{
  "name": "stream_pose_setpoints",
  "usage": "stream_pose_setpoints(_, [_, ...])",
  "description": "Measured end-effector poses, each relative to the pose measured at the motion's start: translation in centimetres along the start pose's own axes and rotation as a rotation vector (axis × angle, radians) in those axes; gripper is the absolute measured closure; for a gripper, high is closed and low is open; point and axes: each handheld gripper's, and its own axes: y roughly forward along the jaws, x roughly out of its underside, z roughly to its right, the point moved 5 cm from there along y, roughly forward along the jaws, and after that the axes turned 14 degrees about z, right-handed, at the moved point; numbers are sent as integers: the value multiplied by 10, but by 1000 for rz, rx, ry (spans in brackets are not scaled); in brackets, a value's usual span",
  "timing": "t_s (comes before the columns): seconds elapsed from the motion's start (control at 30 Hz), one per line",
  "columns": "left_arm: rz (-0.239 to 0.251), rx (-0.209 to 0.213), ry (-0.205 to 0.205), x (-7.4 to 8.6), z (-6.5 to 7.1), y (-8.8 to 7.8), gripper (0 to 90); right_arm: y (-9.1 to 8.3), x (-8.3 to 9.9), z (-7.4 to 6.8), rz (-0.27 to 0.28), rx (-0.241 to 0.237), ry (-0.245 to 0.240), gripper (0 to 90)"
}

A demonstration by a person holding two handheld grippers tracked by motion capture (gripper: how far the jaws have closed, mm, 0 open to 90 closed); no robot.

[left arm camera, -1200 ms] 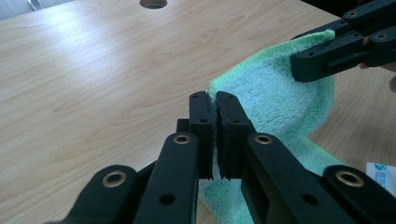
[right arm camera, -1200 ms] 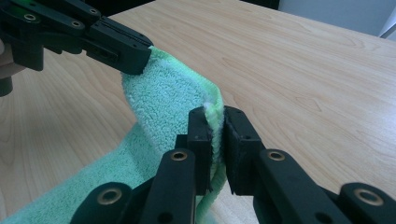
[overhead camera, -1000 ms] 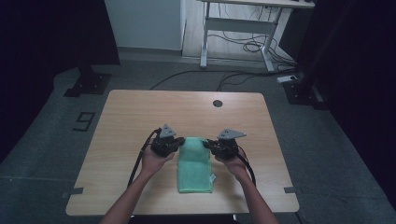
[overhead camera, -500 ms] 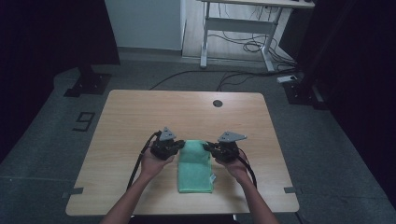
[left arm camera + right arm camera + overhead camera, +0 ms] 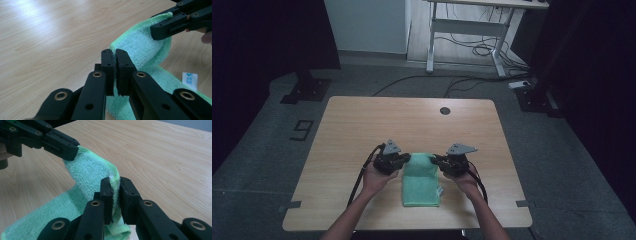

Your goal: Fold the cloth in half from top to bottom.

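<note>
A green terry towel [image 5: 421, 181] lies folded lengthwise on the wooden table [image 5: 362, 125], near its front edge. Its far end is lifted off the wood between my two grippers. My left gripper [image 5: 405, 160] is shut on the towel's far left corner, and its pads [image 5: 108, 62] pinch the hemmed edge of the towel [image 5: 142, 47]. My right gripper [image 5: 436, 160] is shut on the far right corner, with the towel [image 5: 87, 173] squeezed between its pads [image 5: 107, 192]. The cloth sags in a curve between the two grips. Each gripper view also shows the other gripper [image 5: 160, 27] [image 5: 71, 151] holding its corner.
A white label [image 5: 189, 80] sticks out from the towel's right edge. A dark round hole [image 5: 444, 110] sits near the table's far edge. Beyond the table stand a white desk frame [image 5: 462, 30] and loose cables [image 5: 472, 50] on the floor.
</note>
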Motion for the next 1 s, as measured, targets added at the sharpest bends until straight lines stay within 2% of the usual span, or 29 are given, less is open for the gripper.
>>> stream_pose_setpoints(0.67, [25,38,6,14,23,-26,861,-22,3,-26,45,-65,-21,801])
stream_pose_setpoints(1.0, [24,69,8,26,35,-35,860,-30,15,-35,36,-85,-13,804])
